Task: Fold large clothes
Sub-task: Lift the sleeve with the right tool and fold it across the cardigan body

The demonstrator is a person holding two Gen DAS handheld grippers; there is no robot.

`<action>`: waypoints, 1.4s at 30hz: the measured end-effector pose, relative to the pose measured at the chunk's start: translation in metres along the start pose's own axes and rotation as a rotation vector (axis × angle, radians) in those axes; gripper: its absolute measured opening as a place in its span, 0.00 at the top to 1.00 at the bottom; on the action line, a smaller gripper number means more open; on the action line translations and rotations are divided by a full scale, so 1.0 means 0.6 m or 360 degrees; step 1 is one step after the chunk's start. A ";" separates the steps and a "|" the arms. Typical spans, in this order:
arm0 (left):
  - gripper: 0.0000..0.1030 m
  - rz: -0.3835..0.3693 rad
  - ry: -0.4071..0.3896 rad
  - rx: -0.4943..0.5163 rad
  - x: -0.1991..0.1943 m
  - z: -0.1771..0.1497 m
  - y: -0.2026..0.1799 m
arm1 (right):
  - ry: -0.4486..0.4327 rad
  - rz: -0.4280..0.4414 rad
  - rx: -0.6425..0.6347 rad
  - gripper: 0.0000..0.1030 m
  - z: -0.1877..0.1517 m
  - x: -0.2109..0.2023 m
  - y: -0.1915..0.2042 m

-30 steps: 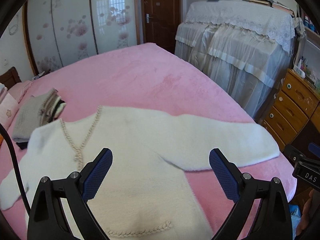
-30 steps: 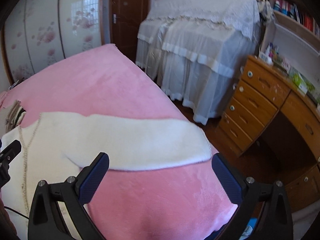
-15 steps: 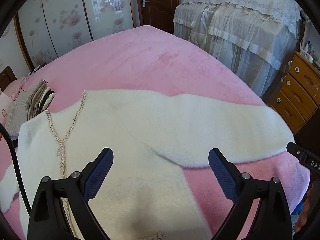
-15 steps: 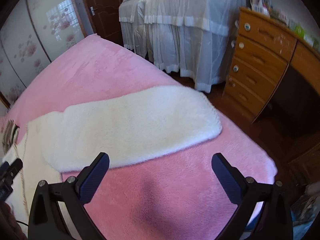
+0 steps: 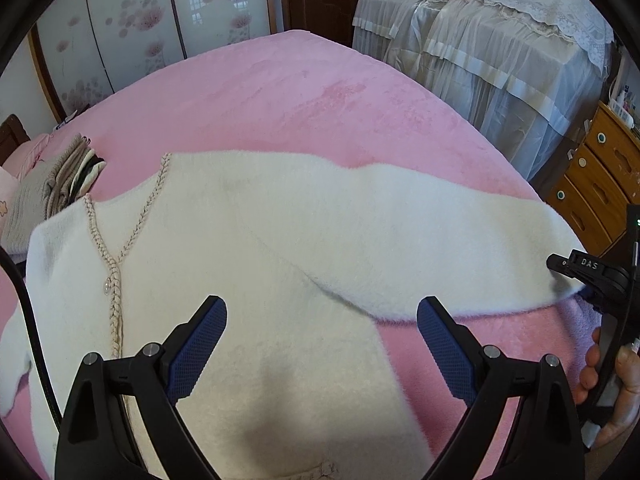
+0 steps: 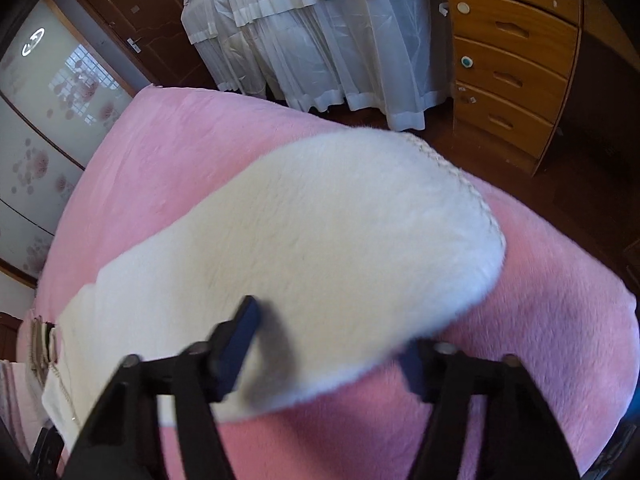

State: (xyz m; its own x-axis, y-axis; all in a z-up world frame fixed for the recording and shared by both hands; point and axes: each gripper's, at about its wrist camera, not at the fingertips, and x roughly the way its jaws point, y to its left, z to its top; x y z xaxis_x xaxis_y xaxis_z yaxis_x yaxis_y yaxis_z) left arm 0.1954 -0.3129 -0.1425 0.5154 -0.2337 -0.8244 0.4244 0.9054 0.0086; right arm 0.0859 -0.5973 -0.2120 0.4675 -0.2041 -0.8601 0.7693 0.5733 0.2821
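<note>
Right tool (image 6: pixel 328 344) has dropped onto the sleeve (image 6: pixel 320 232) of the white fluffy cardigan (image 5: pixel 240 248), spread on the pink bed (image 5: pixel 300 92); jaws just been closing, sleeve edge between them, grip not yet certain. Left tool (image 5: pixel 322 328) wide open above the body panel. Sleeve fold likely next.

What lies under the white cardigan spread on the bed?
Under the white cardigan lies the pink blanket, visible all round it. Whatever the cardigan covers directly beneath cannot be seen.

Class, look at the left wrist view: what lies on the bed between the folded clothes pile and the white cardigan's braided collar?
Only bare pink blanket separates the pile from the cardigan collar; the gap narrows until they nearly meet.
</note>
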 end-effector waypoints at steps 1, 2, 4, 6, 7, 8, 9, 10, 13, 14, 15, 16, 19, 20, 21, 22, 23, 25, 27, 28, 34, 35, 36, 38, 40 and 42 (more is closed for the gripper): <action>0.07 -0.0002 0.0001 -0.0008 -0.001 -0.001 0.003 | -0.0009 0.0000 -0.0022 0.82 0.004 -0.001 0.006; 0.07 -0.0005 0.0002 -0.0016 -0.002 -0.003 0.007 | -0.0025 -0.0011 -0.0047 0.87 0.006 -0.006 0.013; 0.07 -0.0020 0.0000 -0.0040 -0.006 -0.006 0.017 | -0.0109 -0.0036 -0.0119 0.91 0.006 -0.025 0.025; 0.07 -0.0025 0.0001 -0.0062 -0.011 -0.007 0.026 | -0.0235 -0.0052 -0.0243 0.92 -0.002 -0.056 0.057; 0.07 -0.0024 -0.0004 -0.0073 -0.016 -0.009 0.032 | -0.0279 -0.0053 -0.0293 0.92 -0.006 -0.070 0.070; 0.07 -0.0020 -0.0008 -0.0083 -0.020 -0.012 0.038 | -0.0327 -0.0044 -0.0353 0.92 -0.012 -0.086 0.088; 0.07 -0.0020 -0.0020 -0.0097 -0.026 -0.013 0.046 | -0.0378 -0.0036 -0.0436 0.92 -0.022 -0.105 0.112; 0.07 -0.0019 -0.0033 -0.0112 -0.032 -0.016 0.054 | -0.0420 -0.0036 -0.0515 0.92 -0.031 -0.119 0.134; 0.07 -0.0013 -0.0051 -0.0164 -0.048 -0.022 0.084 | -0.0512 -0.0028 -0.0735 0.92 -0.065 -0.156 0.201; 0.07 -0.0012 -0.0053 -0.0182 -0.052 -0.024 0.094 | -0.0528 -0.0019 -0.0786 0.92 -0.073 -0.161 0.220; 0.07 -0.0009 -0.0055 -0.0200 -0.056 -0.026 0.104 | -0.0542 -0.0004 -0.0843 0.92 -0.085 -0.169 0.240; 0.07 -0.0007 -0.0059 -0.0220 -0.060 -0.027 0.116 | -0.0552 0.0010 -0.0889 0.92 -0.095 -0.175 0.257; 0.07 0.0002 -0.0069 -0.0273 -0.068 -0.036 0.152 | -0.0568 0.0036 -0.1028 0.92 -0.130 -0.184 0.309; 0.07 0.0010 -0.0070 -0.0292 -0.069 -0.039 0.165 | -0.0567 0.0047 -0.1059 0.92 -0.137 -0.184 0.320; 0.07 0.0017 -0.0069 -0.0309 -0.070 -0.043 0.177 | -0.0562 0.0058 -0.1097 0.92 -0.149 -0.183 0.333; 0.07 0.0025 -0.0067 -0.0324 -0.070 -0.045 0.187 | -0.0555 0.0064 -0.1128 0.92 -0.161 -0.181 0.345; 0.07 0.0033 -0.0066 -0.0340 -0.069 -0.048 0.198 | -0.0540 0.0081 -0.1165 0.92 -0.173 -0.177 0.359; 0.07 0.0054 -0.0058 -0.0377 -0.065 -0.054 0.224 | -0.0515 0.0096 -0.1227 0.92 -0.197 -0.169 0.386; 0.07 0.0074 -0.0045 -0.0413 -0.060 -0.062 0.248 | -0.0483 0.0098 -0.1308 0.92 -0.231 -0.155 0.413; 0.07 0.0083 -0.0038 -0.0431 -0.057 -0.066 0.259 | -0.0459 0.0100 -0.1350 0.92 -0.247 -0.145 0.428; 0.07 0.0110 0.0044 -0.0542 -0.025 -0.089 0.327 | -0.0312 0.0063 -0.1591 0.89 -0.343 -0.074 0.480; 0.07 0.0106 0.0058 -0.0556 -0.019 -0.092 0.337 | -0.0264 0.0065 -0.1632 0.88 -0.360 -0.059 0.484; 0.07 0.0098 0.0074 -0.0572 -0.014 -0.095 0.346 | -0.0228 0.0060 -0.1655 0.85 -0.372 -0.049 0.485; 0.07 0.0076 0.0096 -0.0586 -0.006 -0.100 0.359 | -0.0185 0.0075 -0.1686 0.67 -0.397 -0.038 0.482; 0.07 0.0041 0.0108 -0.0585 0.002 -0.102 0.366 | -0.0188 0.0095 -0.1709 0.62 -0.416 -0.043 0.475; 0.07 0.0001 0.0120 -0.0566 0.008 -0.102 0.365 | -0.0177 0.0122 -0.1703 0.57 -0.424 -0.055 0.463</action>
State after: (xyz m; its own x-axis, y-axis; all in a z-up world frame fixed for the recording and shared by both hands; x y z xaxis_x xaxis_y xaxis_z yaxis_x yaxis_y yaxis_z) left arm 0.2451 -0.0937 -0.1792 0.4538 -0.2187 -0.8639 0.1321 0.9752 -0.1775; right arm 0.1733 -0.2296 -0.2136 0.5767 -0.1781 -0.7973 -0.0186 0.9728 -0.2307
